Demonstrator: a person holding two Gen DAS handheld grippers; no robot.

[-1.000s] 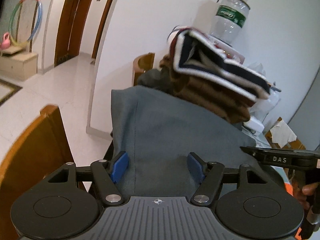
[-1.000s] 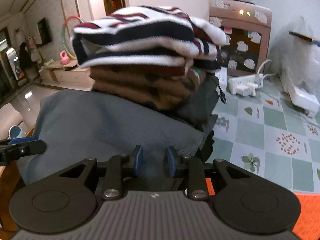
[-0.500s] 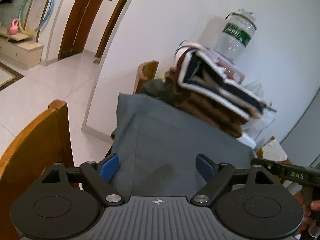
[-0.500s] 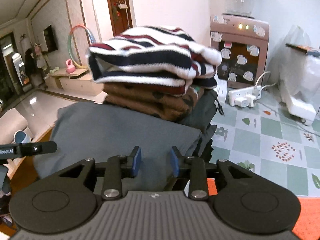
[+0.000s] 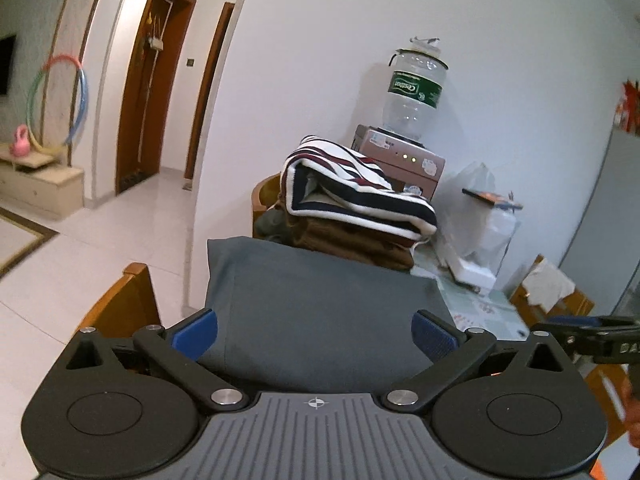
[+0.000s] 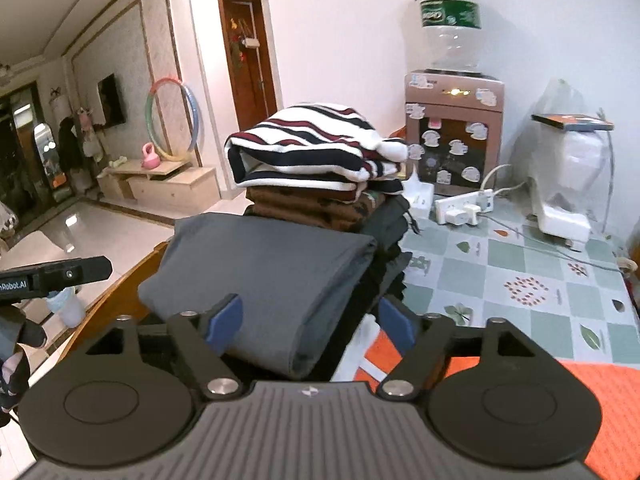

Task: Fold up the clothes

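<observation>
Two claws, left [image 5: 314,338] and right [image 6: 310,322], just spread wide, nothing gripped; "Robot.AI" on the left claw.

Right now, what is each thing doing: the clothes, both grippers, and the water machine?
Left gripper: open, jaws just opened wider, holding nothing.
Right gripper: open, jaws just opened, holding nothing.
Grey garment: folded, lying flat.
Striped sweater: folded, top of the pile.
Brown garment: folded, under the sweater.
Water dispenser: lights on.
</observation>
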